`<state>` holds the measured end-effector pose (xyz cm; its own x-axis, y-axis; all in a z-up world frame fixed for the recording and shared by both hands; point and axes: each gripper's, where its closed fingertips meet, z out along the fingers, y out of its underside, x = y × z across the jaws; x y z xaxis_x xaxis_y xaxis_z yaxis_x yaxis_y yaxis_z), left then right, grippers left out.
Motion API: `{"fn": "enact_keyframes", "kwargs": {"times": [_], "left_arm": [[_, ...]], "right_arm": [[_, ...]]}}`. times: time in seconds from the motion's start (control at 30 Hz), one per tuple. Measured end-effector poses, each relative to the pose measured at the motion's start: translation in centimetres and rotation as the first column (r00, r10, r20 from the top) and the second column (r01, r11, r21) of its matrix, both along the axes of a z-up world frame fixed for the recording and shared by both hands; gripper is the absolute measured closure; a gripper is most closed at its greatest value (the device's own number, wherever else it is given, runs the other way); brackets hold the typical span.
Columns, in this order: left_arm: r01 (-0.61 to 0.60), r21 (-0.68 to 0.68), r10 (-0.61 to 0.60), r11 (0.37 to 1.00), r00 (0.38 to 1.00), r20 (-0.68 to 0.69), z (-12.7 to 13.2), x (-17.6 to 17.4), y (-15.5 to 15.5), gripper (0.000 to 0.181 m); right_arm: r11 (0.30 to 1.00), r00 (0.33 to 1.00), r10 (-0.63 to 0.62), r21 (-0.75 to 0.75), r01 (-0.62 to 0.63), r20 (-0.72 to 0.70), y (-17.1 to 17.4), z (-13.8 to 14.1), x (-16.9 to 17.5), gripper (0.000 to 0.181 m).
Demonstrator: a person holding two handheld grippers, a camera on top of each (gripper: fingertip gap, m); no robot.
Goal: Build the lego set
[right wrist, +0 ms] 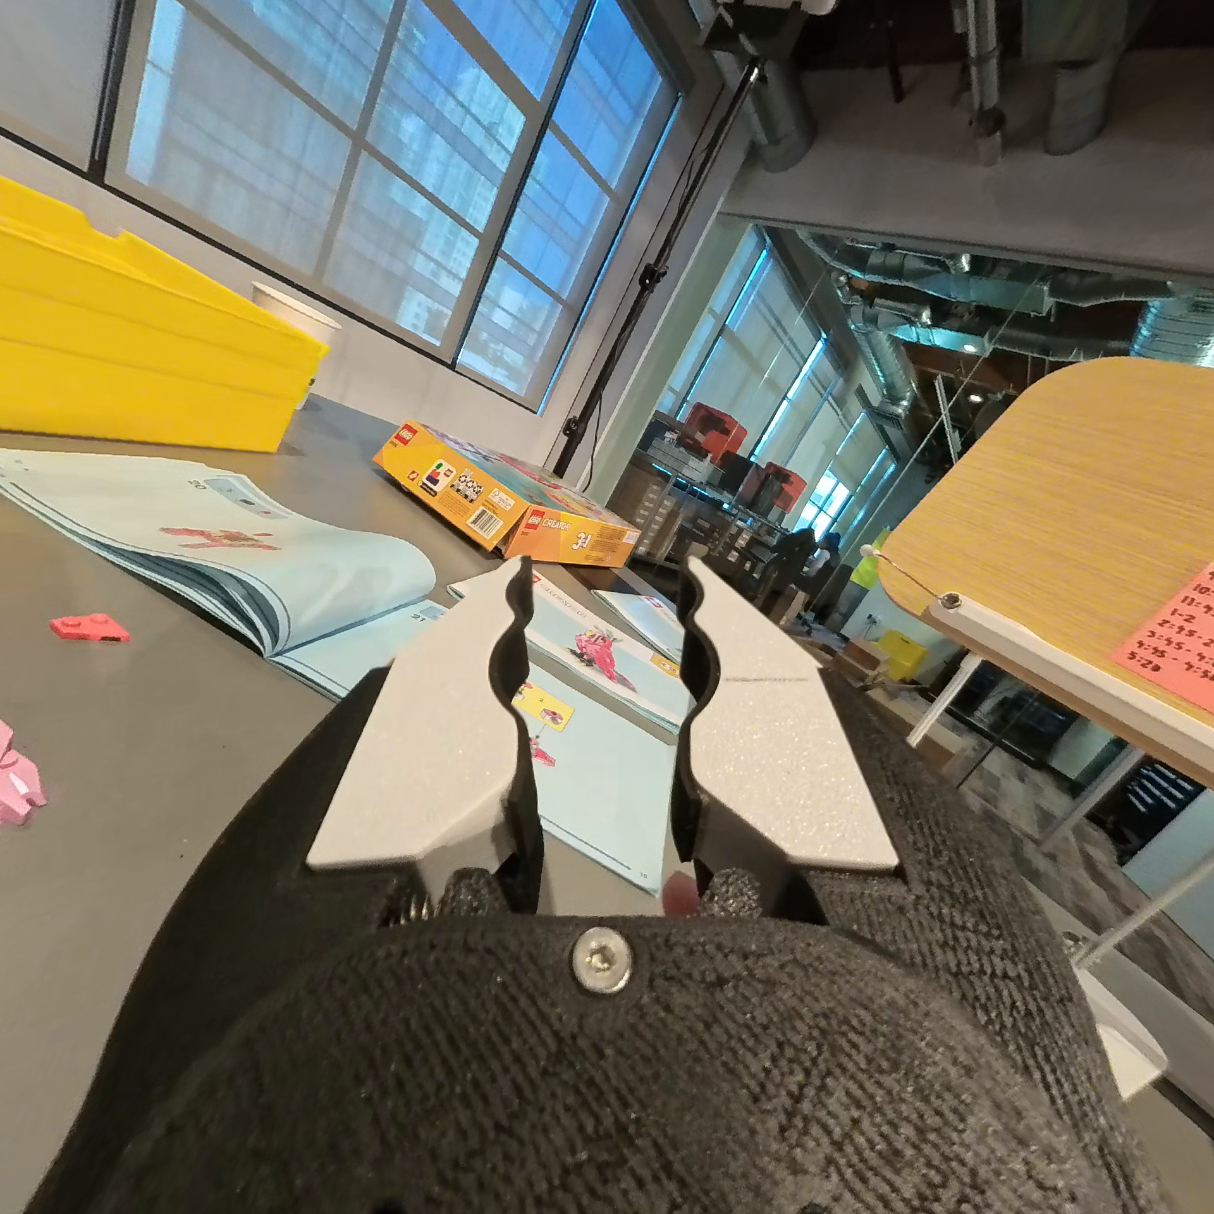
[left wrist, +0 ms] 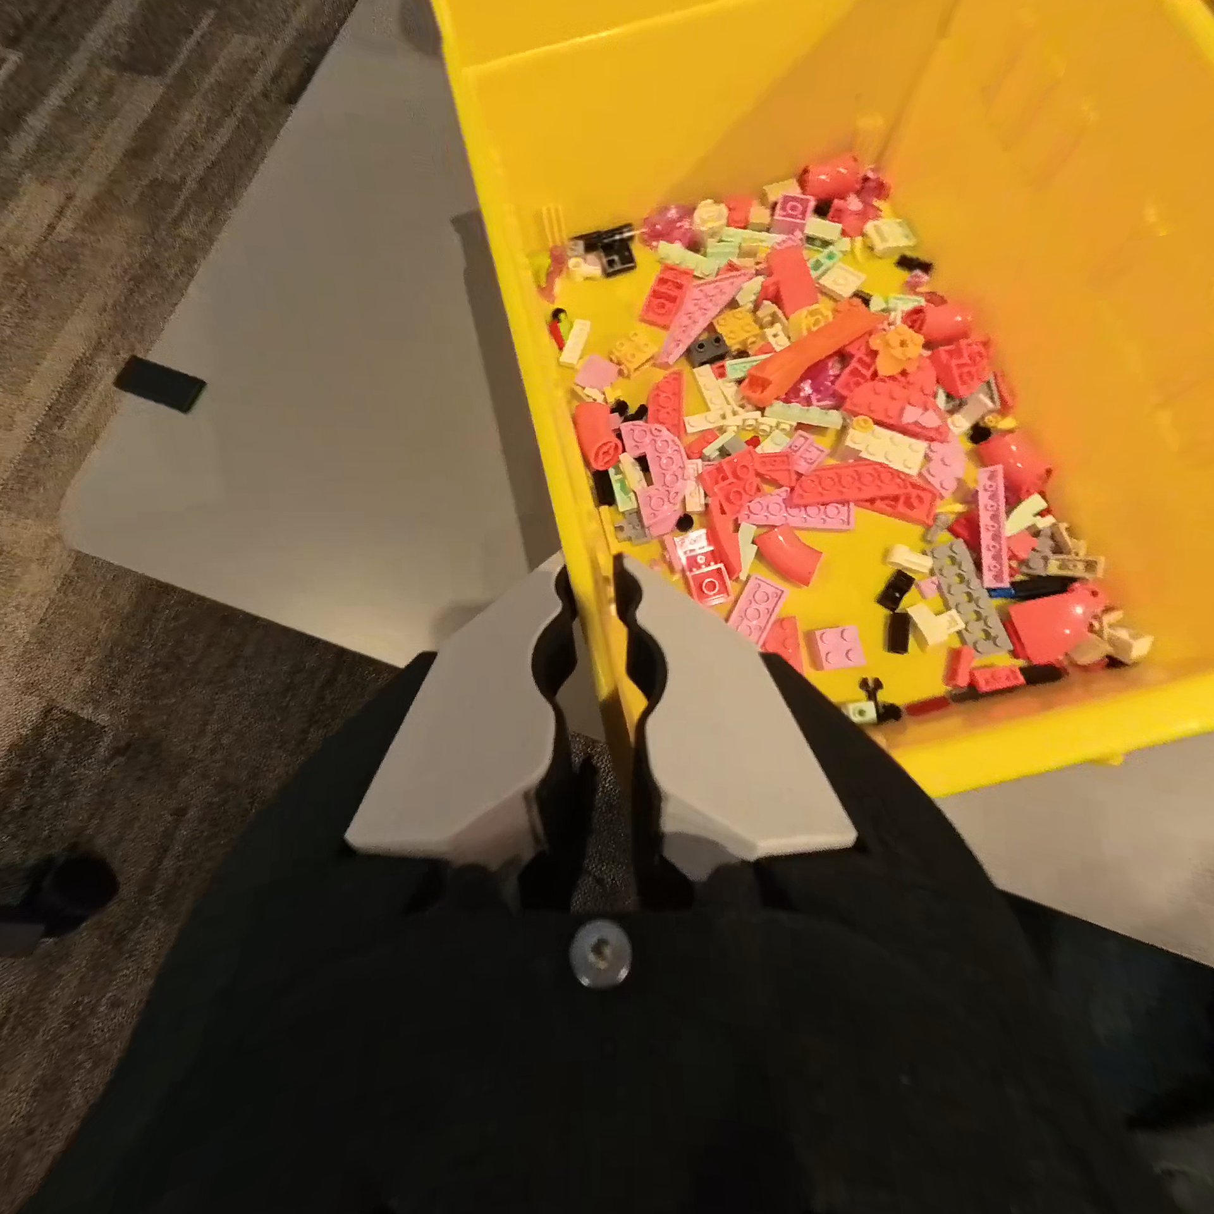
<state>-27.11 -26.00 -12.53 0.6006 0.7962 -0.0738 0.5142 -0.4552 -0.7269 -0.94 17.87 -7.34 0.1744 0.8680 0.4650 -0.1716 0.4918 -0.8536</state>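
The left tongs [left wrist: 594, 571] are clamped on the near-left wall of the yellow bin [left wrist: 657, 131], one finger outside the wall and one inside. The bin sits on the pale desk [left wrist: 295, 394], and loose lego pieces [left wrist: 821, 447] lie heaped on its floor: coral, pink, white, mint, a few black and grey, with an orange tube among them. A small black block [left wrist: 159, 383] lies alone on the desk to the left, well apart from the bin.

The right tongs [right wrist: 604, 571] stand apart and hold nothing, hovering low over an open instruction booklet [right wrist: 276, 558] on the desk. Beyond the booklet lies the orange lego box [right wrist: 506, 506]. A coral plate [right wrist: 90, 627] lies on the desk at the left, and a pink piece [right wrist: 16, 775] shows at the left edge
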Motion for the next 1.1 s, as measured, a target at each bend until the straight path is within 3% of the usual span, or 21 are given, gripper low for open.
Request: {"fn": "enact_keyframes", "kwargs": {"times": [0.53, 0.83, 0.93, 1.1], "left_arm": [[0.095, -0.027, -0.094, 0.995, 0.995, 0.028, -0.1, 4.4, 0.4, 0.175], [0.089, -0.036, -0.088, 0.995, 0.996, 0.021, -0.2, 4.7, 0.4, 0.174], [0.068, -0.045, -0.069, 0.997, 0.997, -0.019, 0.5, 4.4, 0.2, 0.161], [0.134, 0.058, -0.129, 0.989, 0.988, -0.081, 2.7, 4.3, 1.1, 0.146]], "right_arm": [[1.0, 1.0, -0.001, -0.027, 0.001, 0.026, 0.4, -0.5, -0.4, 0.142], [0.999, 1.0, 0.01, -0.053, -0.009, 0.024, 0.5, -0.5, -0.4, 0.142], [0.999, 1.0, 0.01, -0.05, -0.009, 0.023, 0.5, -0.5, -0.4, 0.142], [0.999, 1.0, -0.001, -0.035, 0.001, 0.006, 0.6, -0.2, -0.2, 0.144]]}}
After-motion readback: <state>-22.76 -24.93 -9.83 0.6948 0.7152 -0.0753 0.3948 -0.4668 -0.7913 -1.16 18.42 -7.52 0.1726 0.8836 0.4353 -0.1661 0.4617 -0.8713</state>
